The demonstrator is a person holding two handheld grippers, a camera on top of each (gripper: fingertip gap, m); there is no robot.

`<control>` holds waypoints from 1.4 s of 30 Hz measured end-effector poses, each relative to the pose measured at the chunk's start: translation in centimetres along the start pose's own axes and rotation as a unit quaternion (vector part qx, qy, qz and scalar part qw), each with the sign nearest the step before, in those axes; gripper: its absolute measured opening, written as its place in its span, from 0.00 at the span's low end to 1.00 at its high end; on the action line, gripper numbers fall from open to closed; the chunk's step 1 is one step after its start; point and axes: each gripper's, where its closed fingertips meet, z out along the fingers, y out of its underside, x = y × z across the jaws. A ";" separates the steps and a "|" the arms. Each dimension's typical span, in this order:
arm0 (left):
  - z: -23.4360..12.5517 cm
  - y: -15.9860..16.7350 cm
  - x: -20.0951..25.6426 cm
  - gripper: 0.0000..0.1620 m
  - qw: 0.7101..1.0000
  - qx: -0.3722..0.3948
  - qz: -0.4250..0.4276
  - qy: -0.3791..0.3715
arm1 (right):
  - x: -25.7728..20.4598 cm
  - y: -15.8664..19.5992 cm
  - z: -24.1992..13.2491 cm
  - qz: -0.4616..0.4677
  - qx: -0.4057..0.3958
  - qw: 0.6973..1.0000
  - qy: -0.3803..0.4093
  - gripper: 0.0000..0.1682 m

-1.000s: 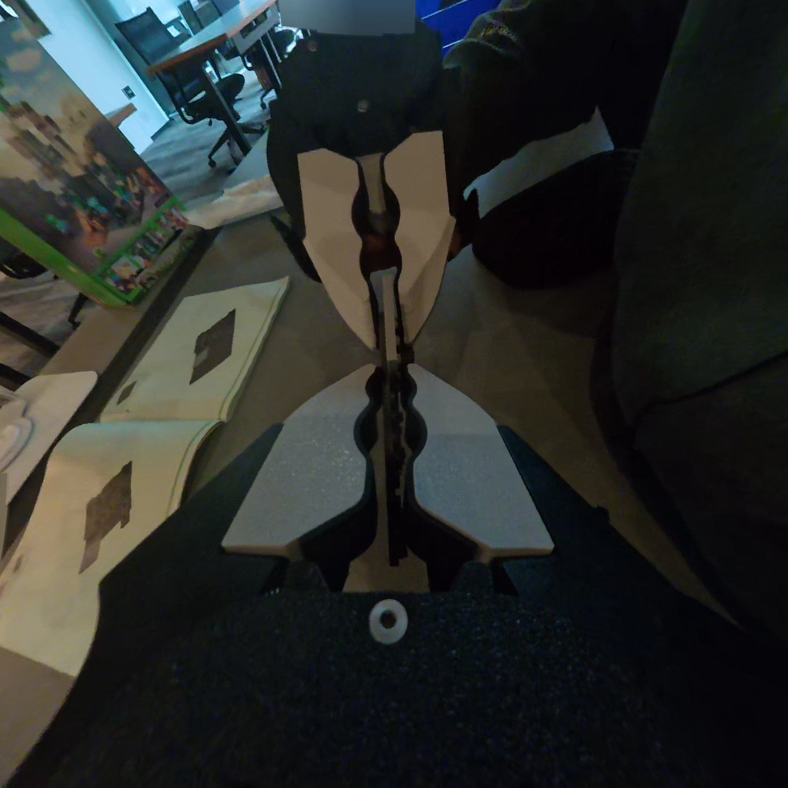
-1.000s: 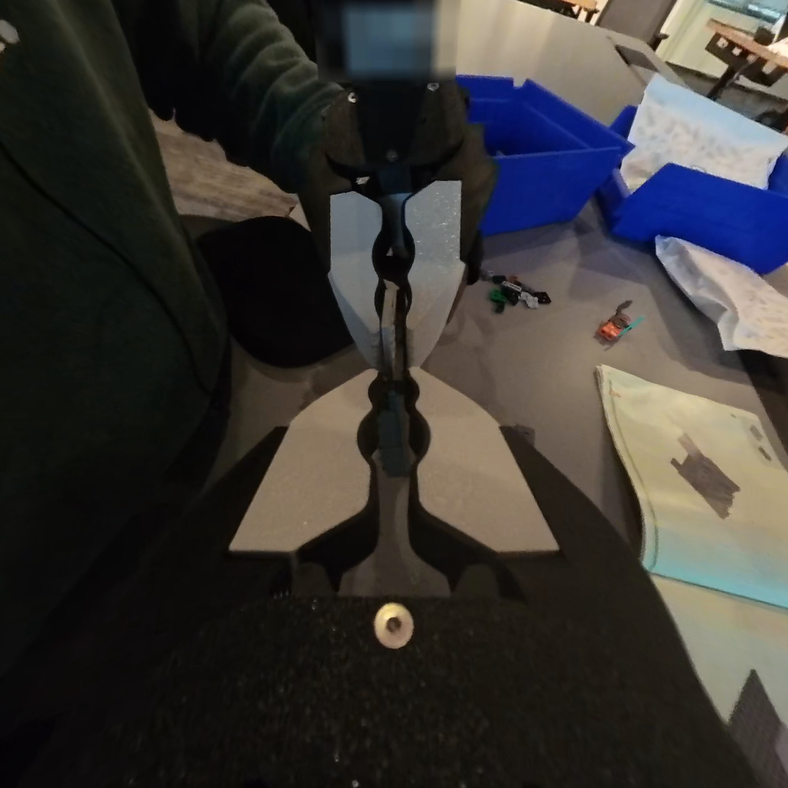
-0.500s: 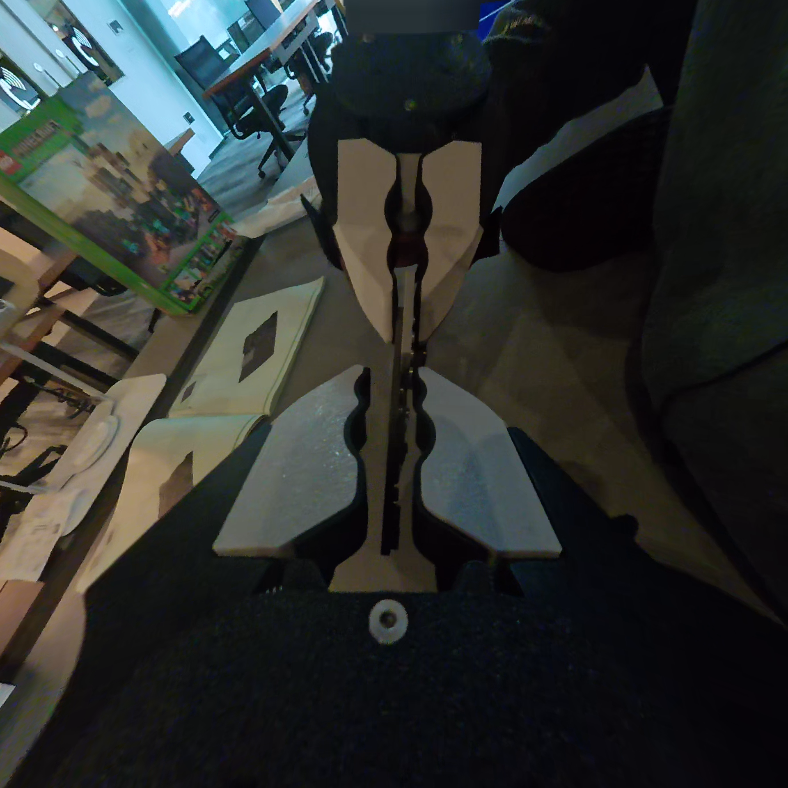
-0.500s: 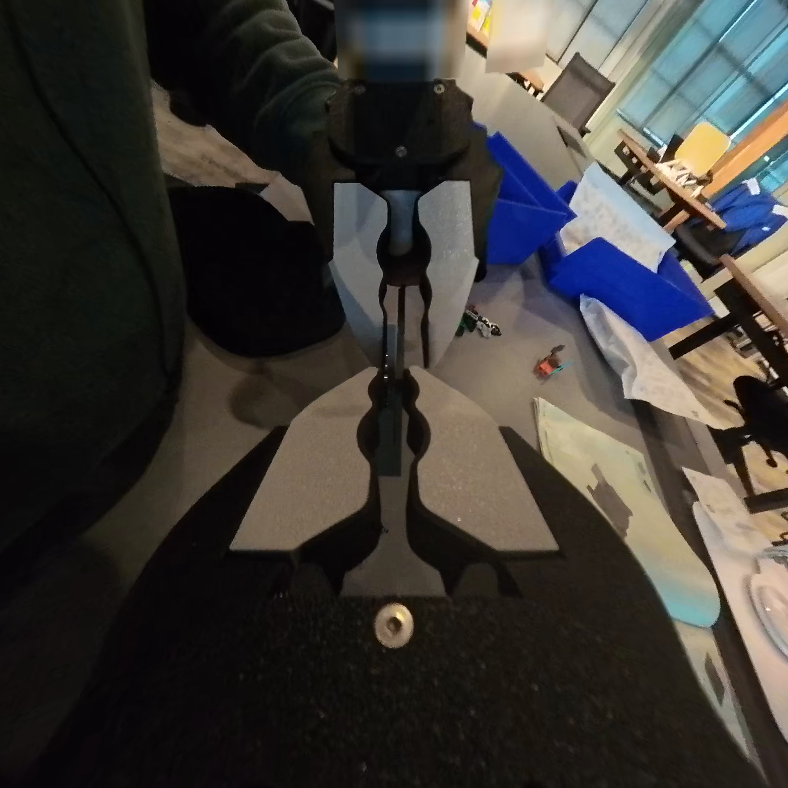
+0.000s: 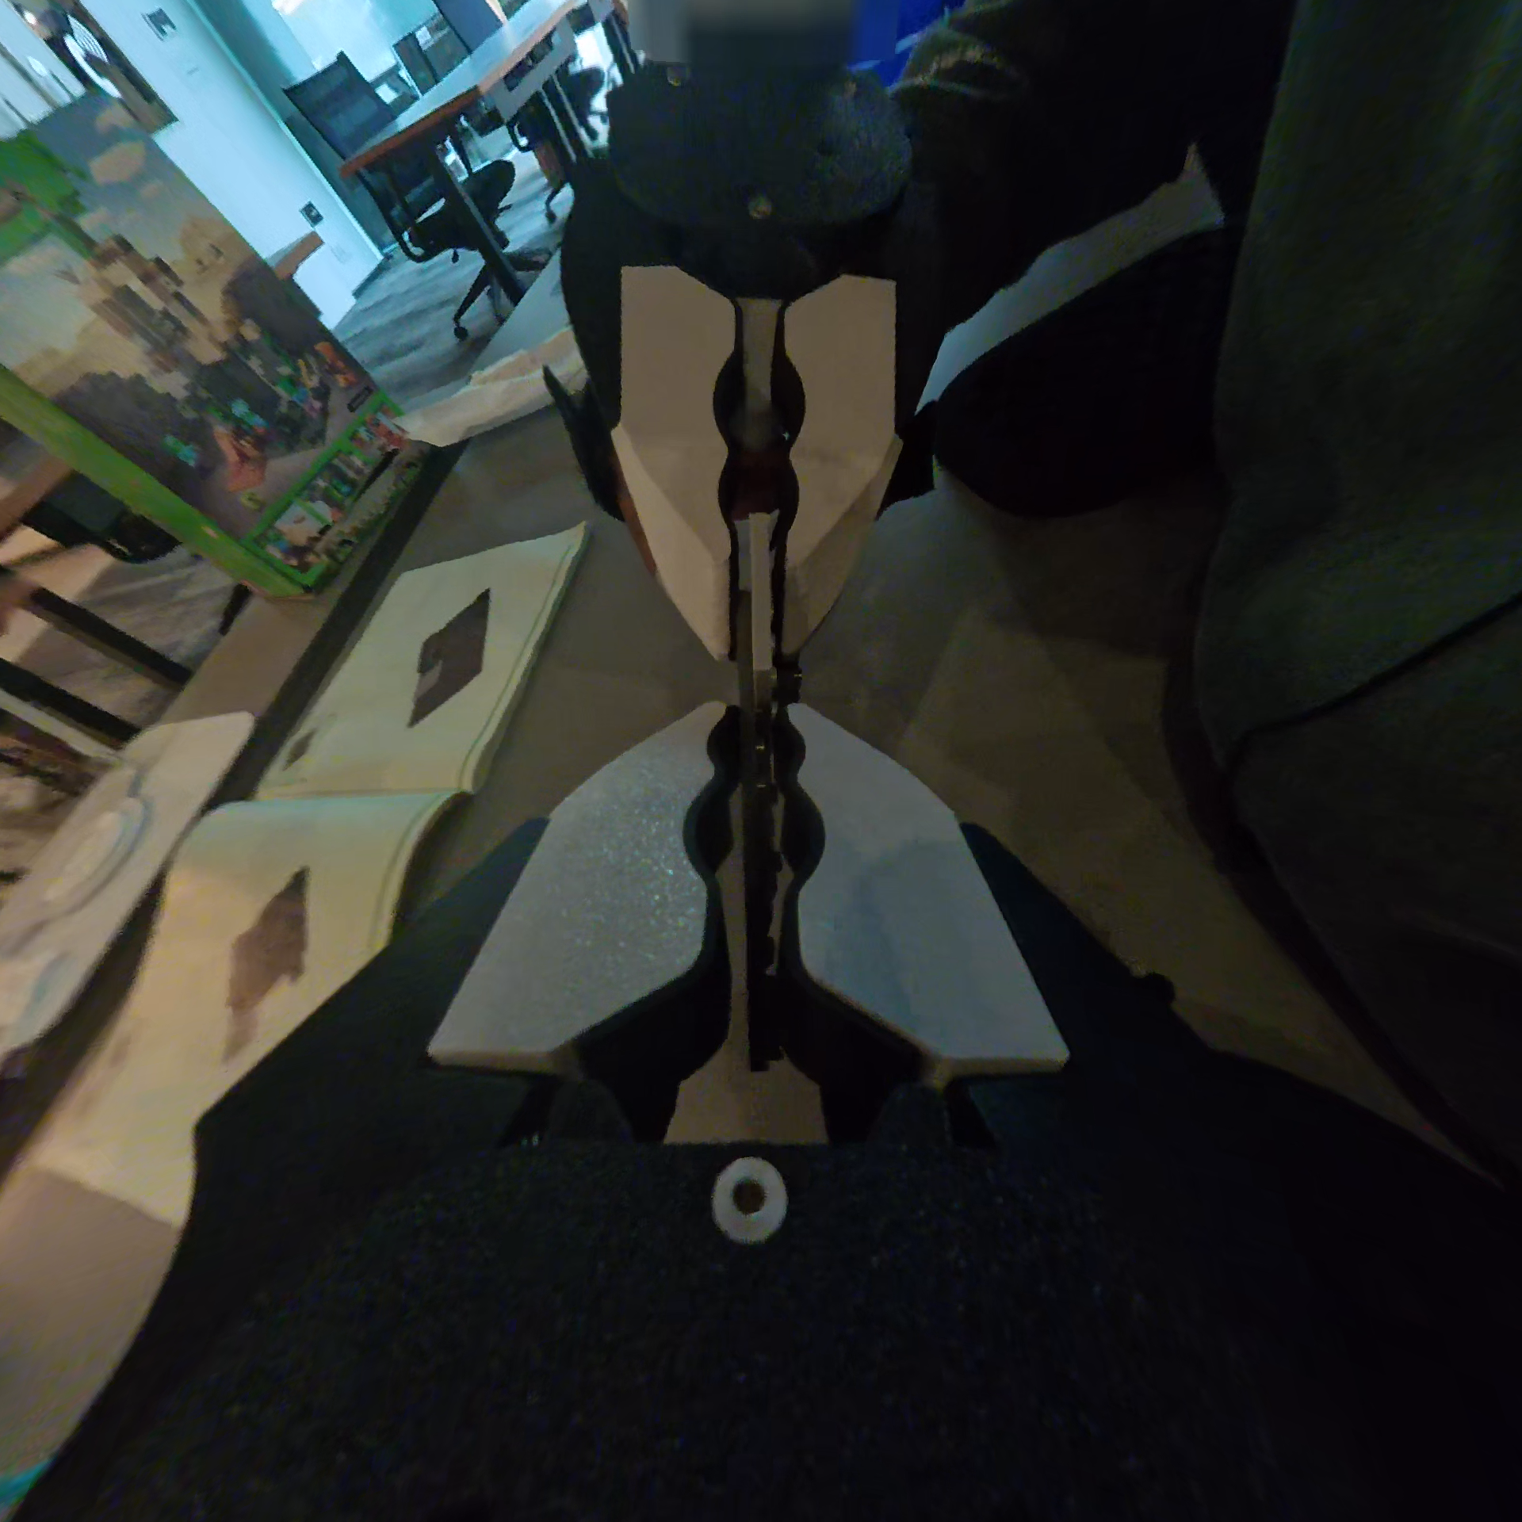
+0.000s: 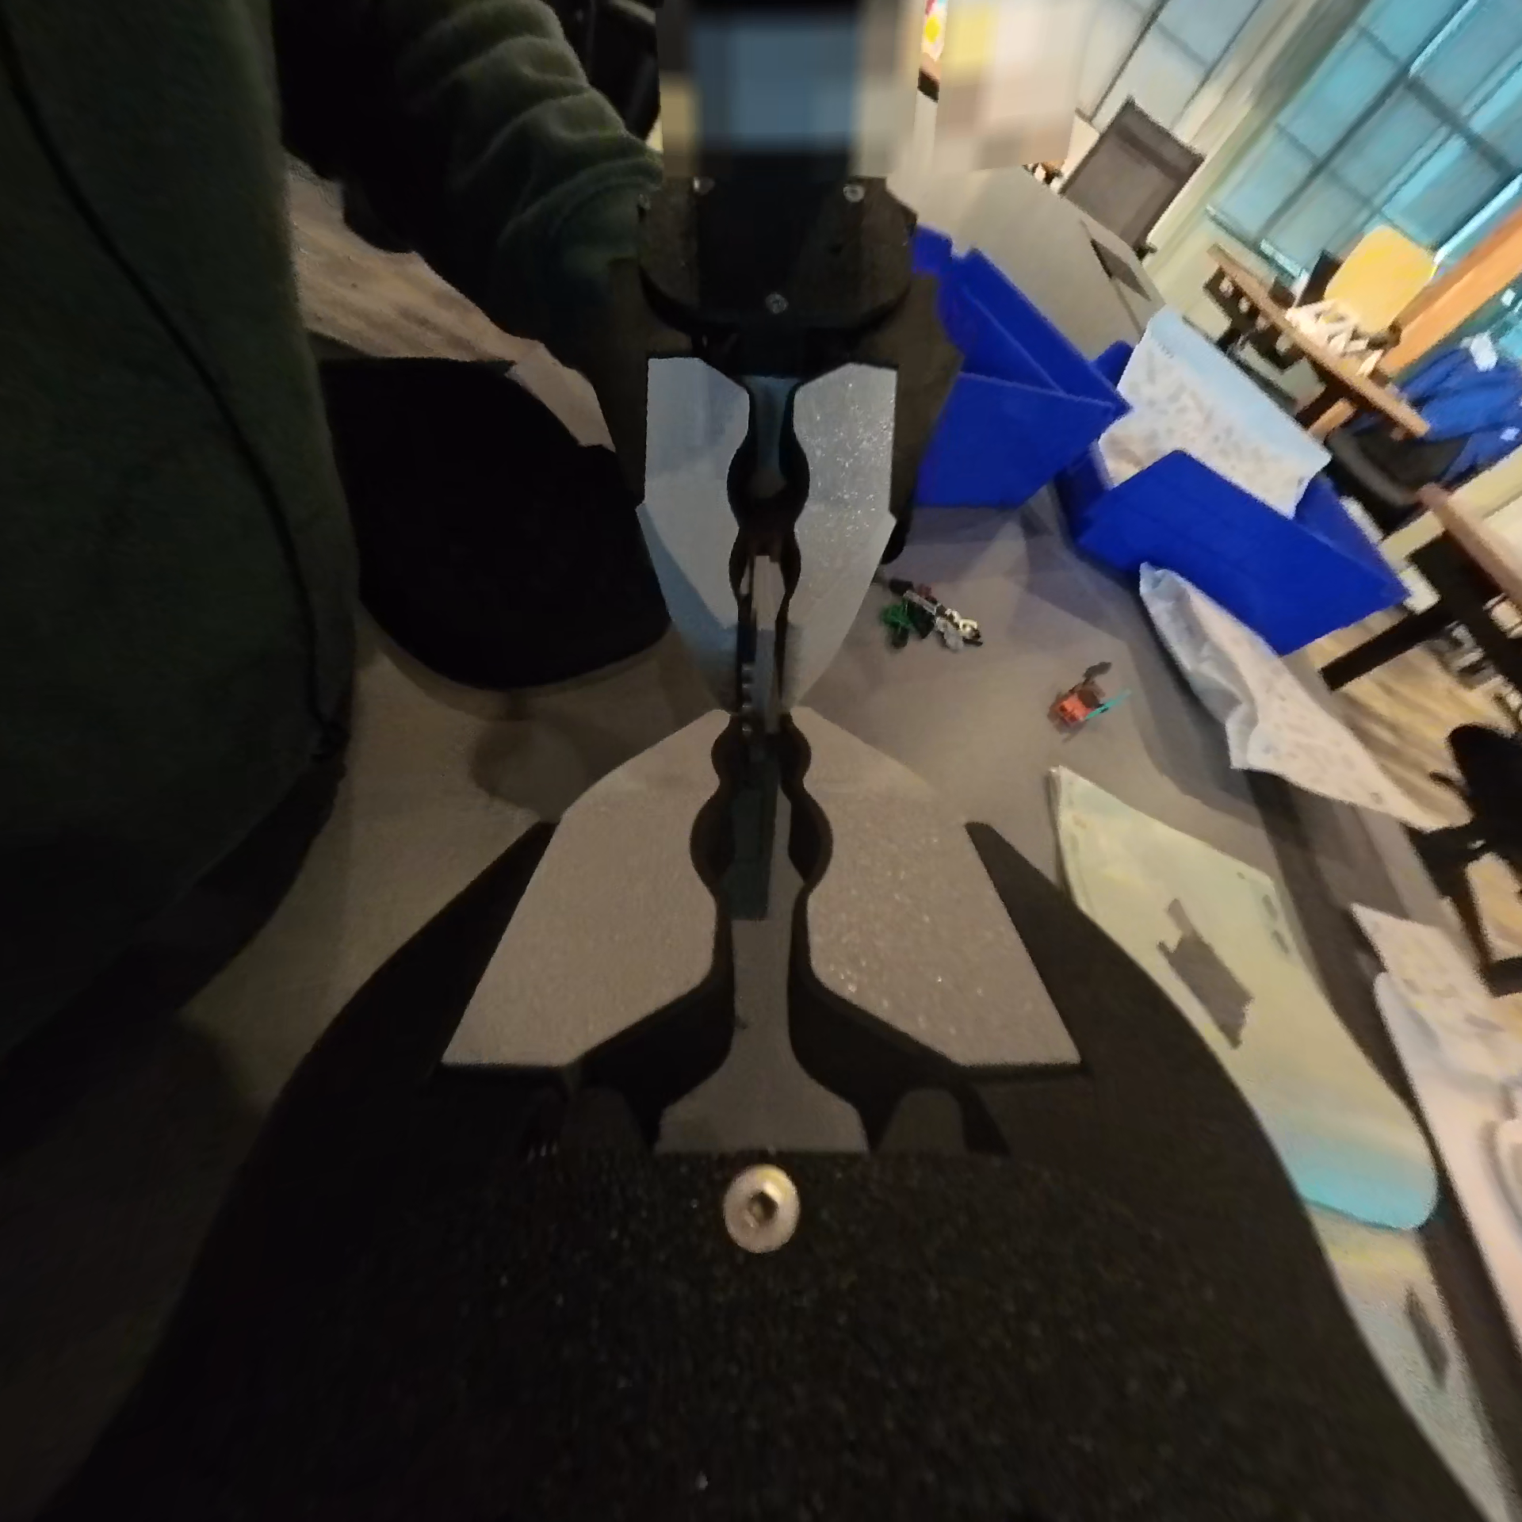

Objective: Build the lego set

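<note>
Since 0.5 s ago both views have tilted slightly, tips still meeting. Left gripper and right gripper point nose to nose above the tabletop, each clamped narrow on one thin lego plate held edge-on between them. Open instruction booklet lies toward the tabletop's left edge, blue bins at the far right

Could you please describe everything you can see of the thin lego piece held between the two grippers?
The thin lego piece is a long, flat dark plate seen edge-on, with small studs along one side and a paler strip at its far end. It is held above the grey table. The left gripper clamps one end and the right gripper the other, tip to tip. Its exact colour is unclear.
</note>
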 end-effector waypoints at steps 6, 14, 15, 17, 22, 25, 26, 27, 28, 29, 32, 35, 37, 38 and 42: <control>0.6 0.6 -0.3 0.05 0.982 0.039 -0.176 0.055 | 0.6 1.4 0.4 0.120 -0.042 0.990 -0.054 0.08; 1.7 0.9 -0.6 0.05 0.924 0.052 -0.362 0.113 | 0.7 2.4 0.0 0.439 -0.072 0.871 -0.209 0.05; 1.8 0.9 -0.7 0.05 0.923 0.050 -0.364 0.111 | 0.7 2.4 -0.1 0.475 -0.078 0.847 -0.223 0.04; 1.6 1.4 -0.7 0.10 0.935 0.035 -0.342 0.092 | 0.7 2.6 -0.5 0.543 -0.087 0.797 -0.250 0.05; 0.7 2.6 0.9 0.15 0.941 -0.002 -0.324 0.097 | 1.0 3.6 -1.9 0.609 -0.102 0.718 -0.321 0.05; 0.9 2.4 1.9 0.13 0.918 -0.001 -0.374 0.130 | 1.5 3.8 -2.3 0.596 -0.115 0.707 -0.363 0.04; 1.1 2.2 2.3 0.13 0.908 -0.001 -0.393 0.145 | 1.6 3.8 -2.3 0.586 -0.124 0.707 -0.376 0.04; 1.3 2.0 2.6 0.12 0.896 -0.001 -0.413 0.160 | 1.6 3.6 -2.3 0.570 -0.134 0.710 -0.390 0.04; 1.5 1.8 2.7 0.11 0.883 0.000 -0.436 0.173 | 1.6 3.4 -2.4 0.554 -0.143 0.715 -0.402 0.05; 1.7 1.5 2.7 0.07 0.868 0.008 -0.460 0.185 | 1.7 3.2 -2.4 0.540 -0.150 0.718 -0.412 0.05; 1.9 0.7 2.0 0.04 0.828 0.050 -0.523 0.194 | 2.8 2.4 -2.7 0.513 -0.160 0.730 -0.422 0.05; 1.9 0.1 0.8 0.03 0.818 0.085 -0.539 0.182 | 4.1 1.2 -2.9 0.491 -0.136 0.753 -0.417 0.06; 1.9 -0.2 0.1 0.03 0.826 0.096 -0.530 0.165 | 5.2 0.7 -3.0 0.472 -0.112 0.784 -0.387 0.11; 1.9 -0.6 -0.2 0.03 0.825 0.105 -0.532 0.161 | 5.8 0.4 -3.3 0.466 -0.094 0.798 -0.370 0.14; 1.8 -1.3 -1.9 0.03 0.813 0.146 -0.549 0.128 | 7.5 0.6 -5.2 0.451 -0.019 0.856 -0.252 0.25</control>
